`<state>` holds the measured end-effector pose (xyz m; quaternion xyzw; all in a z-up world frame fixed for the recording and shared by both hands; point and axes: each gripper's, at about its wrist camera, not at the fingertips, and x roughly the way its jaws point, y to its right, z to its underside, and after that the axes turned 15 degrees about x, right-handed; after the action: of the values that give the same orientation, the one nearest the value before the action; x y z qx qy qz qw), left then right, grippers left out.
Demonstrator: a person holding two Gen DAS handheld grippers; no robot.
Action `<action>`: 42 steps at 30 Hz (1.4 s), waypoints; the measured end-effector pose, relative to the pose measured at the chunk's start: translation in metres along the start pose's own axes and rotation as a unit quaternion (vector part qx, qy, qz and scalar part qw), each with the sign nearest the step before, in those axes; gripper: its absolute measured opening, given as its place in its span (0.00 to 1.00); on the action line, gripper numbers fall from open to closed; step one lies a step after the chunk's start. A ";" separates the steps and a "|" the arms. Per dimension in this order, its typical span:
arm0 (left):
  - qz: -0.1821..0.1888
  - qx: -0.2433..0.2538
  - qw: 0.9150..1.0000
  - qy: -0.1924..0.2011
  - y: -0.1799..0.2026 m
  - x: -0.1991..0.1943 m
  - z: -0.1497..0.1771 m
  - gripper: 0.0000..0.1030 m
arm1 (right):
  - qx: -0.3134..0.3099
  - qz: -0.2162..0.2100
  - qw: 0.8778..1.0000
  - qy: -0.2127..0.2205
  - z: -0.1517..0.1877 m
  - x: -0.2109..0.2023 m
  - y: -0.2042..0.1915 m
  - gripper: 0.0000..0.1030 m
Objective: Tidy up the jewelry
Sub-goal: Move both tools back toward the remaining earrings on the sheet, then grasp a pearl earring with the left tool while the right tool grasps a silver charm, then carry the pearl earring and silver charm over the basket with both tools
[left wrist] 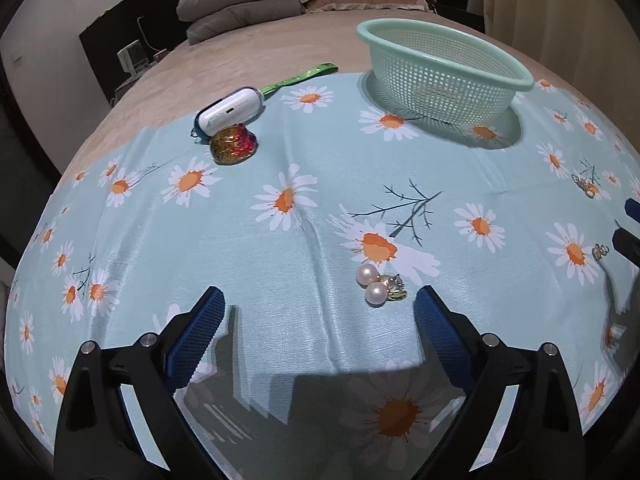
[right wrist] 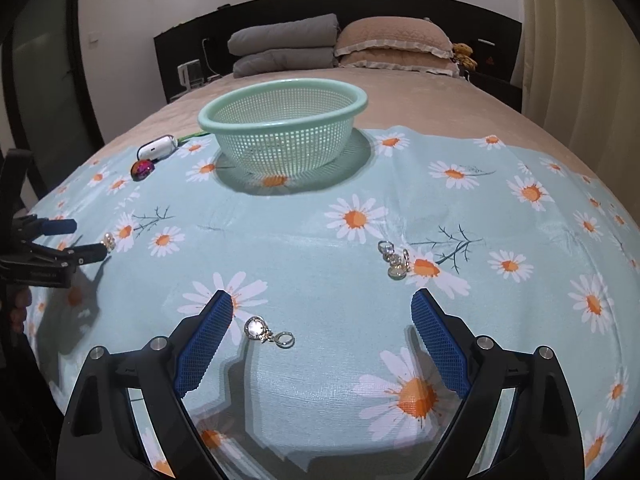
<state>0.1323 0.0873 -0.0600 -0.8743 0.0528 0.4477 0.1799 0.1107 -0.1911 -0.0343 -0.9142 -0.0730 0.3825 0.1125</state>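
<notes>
A pair of pearl earrings (left wrist: 380,286) lies on the daisy cloth just ahead of my open left gripper (left wrist: 320,312), nearer its right finger. A silver crystal earring (right wrist: 268,332) lies between the fingers of my open right gripper (right wrist: 322,320), close to the left pad. Another cluster of silver earrings (right wrist: 394,260) lies further ahead on the right. The green mesh basket (right wrist: 280,98) stands at the back; it also shows in the left wrist view (left wrist: 440,36). The left gripper shows at the left edge of the right wrist view (right wrist: 84,236), beside the pearls (right wrist: 108,242).
A white case (left wrist: 230,110) and an iridescent red-gold trinket (left wrist: 234,146) sit at the cloth's far left edge, with a green strap (left wrist: 304,76) behind. Small silver pieces lie at the right (left wrist: 584,186) (left wrist: 599,251). Pillows (right wrist: 340,44) lie at the bed's head.
</notes>
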 end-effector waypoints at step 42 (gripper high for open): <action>0.113 0.016 0.993 0.008 0.007 0.004 -0.001 0.08 | -0.068 -0.028 0.997 -0.023 0.031 0.014 -0.027 0.15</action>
<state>0.1335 0.0803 -0.0645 -0.8634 0.1604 0.4570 0.1415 0.0973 -0.1571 -0.0576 -0.9081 -0.1272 0.3946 0.0594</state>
